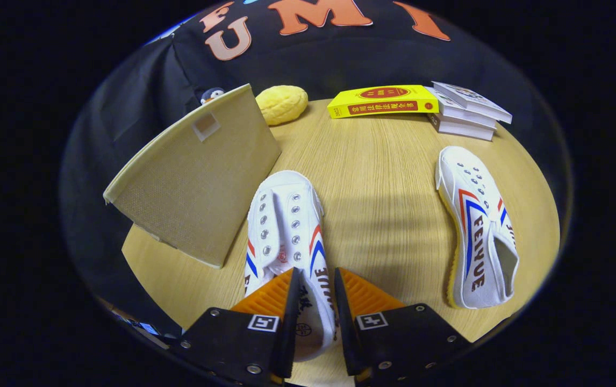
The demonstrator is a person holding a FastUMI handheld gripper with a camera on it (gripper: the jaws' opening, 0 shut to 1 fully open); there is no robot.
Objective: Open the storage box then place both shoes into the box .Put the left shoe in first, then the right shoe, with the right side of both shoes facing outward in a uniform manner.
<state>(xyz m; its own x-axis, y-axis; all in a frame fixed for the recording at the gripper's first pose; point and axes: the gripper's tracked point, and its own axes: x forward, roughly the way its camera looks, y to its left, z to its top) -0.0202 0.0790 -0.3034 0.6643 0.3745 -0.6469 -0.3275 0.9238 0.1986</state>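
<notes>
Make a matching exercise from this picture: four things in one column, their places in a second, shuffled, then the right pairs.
Things:
1. Near shoe
2. Far shoe
3. Storage box
4. Yellow book

Places:
A. On the table's far edge, beside the pale books
B. Heel between the fingers of the gripper
C. Tilted, beside the near shoe, in front of the yellow plush
D. On its side, apart, across bare table from the fingers

Pairs: 1-B, 2-D, 3-C, 4-A
</notes>
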